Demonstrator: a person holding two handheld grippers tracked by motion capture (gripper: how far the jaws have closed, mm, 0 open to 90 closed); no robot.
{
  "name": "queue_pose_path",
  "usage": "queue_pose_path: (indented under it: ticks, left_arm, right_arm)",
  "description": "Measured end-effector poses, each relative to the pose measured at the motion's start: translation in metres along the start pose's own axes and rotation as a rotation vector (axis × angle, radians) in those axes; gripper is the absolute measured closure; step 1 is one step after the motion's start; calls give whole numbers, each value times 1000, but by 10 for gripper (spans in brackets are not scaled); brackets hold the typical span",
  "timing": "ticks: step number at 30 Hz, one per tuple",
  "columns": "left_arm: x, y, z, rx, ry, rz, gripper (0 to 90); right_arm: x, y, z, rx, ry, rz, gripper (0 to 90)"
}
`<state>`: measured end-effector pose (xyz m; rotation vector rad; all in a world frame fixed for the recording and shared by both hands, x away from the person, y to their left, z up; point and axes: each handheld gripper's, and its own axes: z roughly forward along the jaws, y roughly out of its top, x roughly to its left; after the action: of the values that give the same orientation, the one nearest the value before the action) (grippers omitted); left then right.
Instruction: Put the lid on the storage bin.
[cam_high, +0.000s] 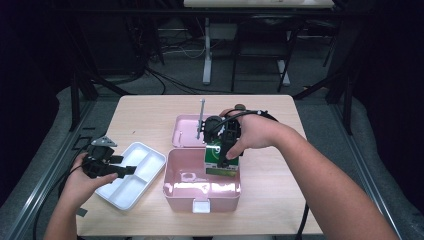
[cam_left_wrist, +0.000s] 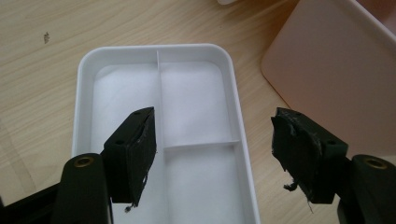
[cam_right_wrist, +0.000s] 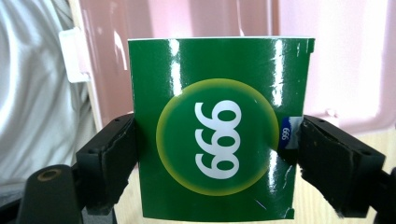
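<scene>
- Green box (cam_right_wrist: 215, 126), glossy, printed with a yellow-rimmed circle and white digits; clamped on its two side faces, held over the right rear part of the pink container (cam_high: 200, 192), lower edge at or just inside the rim.
- Same green box (cam_high: 218, 159) in the high view: at about 3 o'clock from table centre, tilted slightly, upper half covered by the hand.
- Right gripper (cam_right_wrist: 217, 154): jaws closed on the box, one pad on each side, box face square to its camera.
- Right gripper (cam_high: 226, 145) in the high view: pointed down and toward the person, directly above the container.
- Pink container: open-topped, white latch at 6 o'clock on its near wall, interior glossy; contents too unclear to tell.
- Pink lid (cam_high: 187, 131): flat on the table at 12 o'clock of the container, touching or just beside its rear wall.
- White divided tray (cam_left_wrist: 159, 121): three compartments, at 9 o'clock of the container, just beside it.
- Left gripper (cam_left_wrist: 215, 154): jaws wide apart, nothing between them, held above the tray's near end.
- Left gripper (cam_high: 131, 170) in the high view: over the tray's left part, well apart from the box.
- Wooden table (cam_high: 145, 112): bears all items.
</scene>
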<state>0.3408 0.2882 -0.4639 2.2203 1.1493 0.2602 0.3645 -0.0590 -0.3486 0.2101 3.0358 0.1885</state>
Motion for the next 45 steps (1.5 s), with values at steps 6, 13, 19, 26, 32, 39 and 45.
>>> queue_pose_path:
  ticks: [6, 13, 19, 26, 32, 39, 45]
  left_arm:
    - [0, 0, -1, 0, 2, 0, 309]
    - [1, 0, -1, -1, 2, 0, 309]
    - [0, 0, 0, 0, 2, 1, 309]
    - [-1, 1, 2, 9, 3, 6, 309]
    - [0, 0, 2, 5, 5, 0, 309]
    - [0, 0, 2, 7, 8, 1, 309]
    - [0, 0, 2, 7, 8, 0, 309]
  right_arm:
    - [5, 3, 16, 11, 22, -15, 160]
    - [6, 1, 33, 28, 39, -15, 160]
    - [5, -3, 46, 26, 51, -10, 160]
    - [3, -7, 62, 32, 50, -5, 159]
    - [4, -9, 72, 46, 54, -12, 159]
    - [2, -14, 81, 25, 50, 7, 159]
    - [2, -17, 88, 34, 38, 6, 159]
